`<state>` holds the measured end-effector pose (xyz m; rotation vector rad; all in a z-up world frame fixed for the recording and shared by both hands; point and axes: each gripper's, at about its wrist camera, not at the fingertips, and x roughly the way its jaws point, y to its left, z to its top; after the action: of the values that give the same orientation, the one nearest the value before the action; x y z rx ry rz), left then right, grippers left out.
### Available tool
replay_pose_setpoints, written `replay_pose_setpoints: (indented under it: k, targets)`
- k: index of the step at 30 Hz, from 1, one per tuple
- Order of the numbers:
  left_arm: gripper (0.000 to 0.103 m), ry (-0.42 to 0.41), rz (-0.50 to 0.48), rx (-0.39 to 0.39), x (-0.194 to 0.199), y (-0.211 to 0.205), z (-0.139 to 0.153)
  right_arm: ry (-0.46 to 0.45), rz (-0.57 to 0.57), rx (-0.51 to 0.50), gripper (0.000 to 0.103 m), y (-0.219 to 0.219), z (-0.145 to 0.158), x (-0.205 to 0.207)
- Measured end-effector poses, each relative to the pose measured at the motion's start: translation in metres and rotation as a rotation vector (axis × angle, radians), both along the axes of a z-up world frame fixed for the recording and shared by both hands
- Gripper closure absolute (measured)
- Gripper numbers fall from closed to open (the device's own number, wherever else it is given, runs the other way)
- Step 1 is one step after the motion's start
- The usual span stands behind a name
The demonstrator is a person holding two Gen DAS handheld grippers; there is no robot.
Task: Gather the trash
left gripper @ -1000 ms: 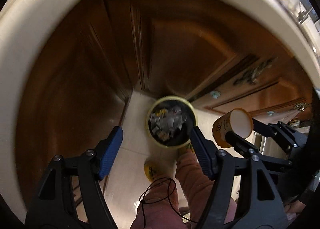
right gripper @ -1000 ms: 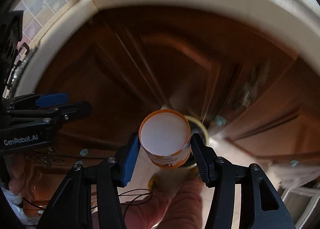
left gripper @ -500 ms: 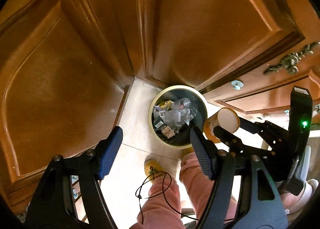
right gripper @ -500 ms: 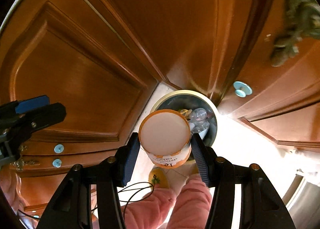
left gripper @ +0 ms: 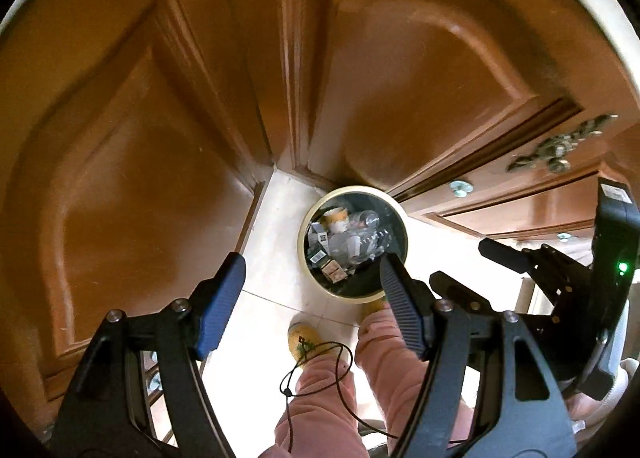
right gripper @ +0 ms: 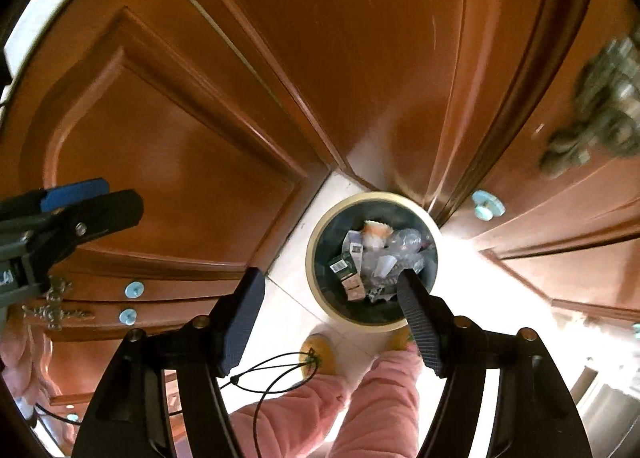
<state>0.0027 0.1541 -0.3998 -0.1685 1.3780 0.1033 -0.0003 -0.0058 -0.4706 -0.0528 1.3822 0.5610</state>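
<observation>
Brown panelled cabinet doors [right gripper: 168, 162] are seen closing in on a corner of pale tiled floor [left gripper: 276, 226], and in that corner a round trash bin [right gripper: 316, 242] with a cream rim is set, viewed almost straight down from both wrist cameras. The bin is filled well up with light rubbish: flattened small cartons with barcodes, crumpled clear plastic, a bottle, and an orange-and-white paper cup [right gripper: 376, 234] lying on its side at the far edge of the heap.

The right gripper [right gripper: 330, 318] is held above the bin; its jaws are opening and nothing is seen between them. The left gripper [left gripper: 308, 298] is held spread wide beside it, likewise empty. A person's pink trouser legs and yellow slippers are visible below the bin, with a thin black cord looped in front.

The cup is judged to be very light, thin-walled and easily crushed (an empty paper tub, by the look of it), so that any further piece of this kind would best be taken across its side wall, near the stiffer rolled rim, with only gentle pressure. The clear plastic is judged slippery and springy, and the cartons soft and flat. What trash is left to collect cannot be told from these views.
</observation>
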Motion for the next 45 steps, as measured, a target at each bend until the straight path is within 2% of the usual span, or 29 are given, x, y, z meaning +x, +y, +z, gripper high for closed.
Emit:
replay_pose_setpoints:
  k: [5,11,16,21,30,38,43,45]
  targets:
    - [0.036,-0.031,-0.038,-0.011,-0.004,-0.011,0.046,-0.034,-0.027,-0.015,0.033,-0.009,0.059,-0.011]
    - [0.036,-0.094,-0.101,-0.012,-0.012,-0.020,0.116,-0.059,-0.129,0.009,0.033,-0.033,0.134,-0.020]
    - [0.036,-0.172,-0.161,-0.001,-0.011,-0.029,0.178,-0.120,-0.211,0.020,0.033,-0.048,0.202,-0.025]
    - [0.036,-0.245,-0.205,-0.002,-0.005,-0.038,0.226,-0.199,-0.275,0.034,0.033,-0.060,0.268,-0.027]
    - [0.036,-0.377,-0.249,0.005,0.010,-0.062,0.302,-0.336,-0.356,0.038,0.033,-0.079,0.370,-0.022]
    - [0.036,-0.502,-0.256,0.026,0.024,-0.078,0.371,-0.435,-0.415,0.067,0.028,-0.090,0.462,-0.007]
    - [0.036,-0.557,-0.241,0.030,0.029,-0.078,0.398,-0.498,-0.428,0.089,0.025,-0.094,0.516,-0.006]
    - [0.036,-0.574,-0.235,0.037,0.032,-0.078,0.407,-0.514,-0.429,0.097,0.024,-0.093,0.528,-0.003]
